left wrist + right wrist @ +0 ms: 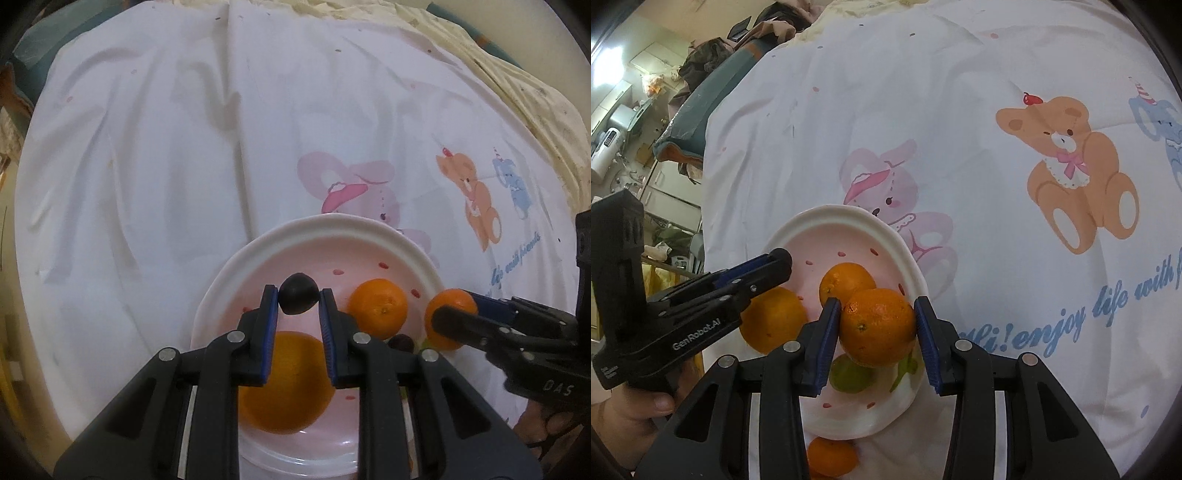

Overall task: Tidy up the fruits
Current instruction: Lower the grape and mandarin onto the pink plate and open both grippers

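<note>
Left claw: your left gripper [298, 300] pinches a small dark round fruit [297, 298] between its blue pads, held above the pink plate [258, 254].
Right claw: your right gripper [878, 321] is pressed onto an orange [877, 326], one pad on each flank, over the plate's near-right rim.
Hand: your left hand [631, 417] wraps the gripper's handle at the lower left of the right wrist view.
Plate contents: a large orange fruit [284, 382] sits below the left claw; a smaller orange [378, 308] lies just beside it towards the right; a second dark fruit [402, 341] peeks out near the rim. A pale green fruit [849, 373] lies under the held orange.
Off the plate: another orange fruit [831, 458] rests on the cloth against the plate's near edge.
Surface: a wrinkled white sheet [166, 147] printed with a pink rabbit [882, 184], a brown bear [1075, 173], a blue elephant and blue script.
Room: beyond the sheet's left edge you see cluttered shelves and heaped clothes [713, 51], blurred.
</note>
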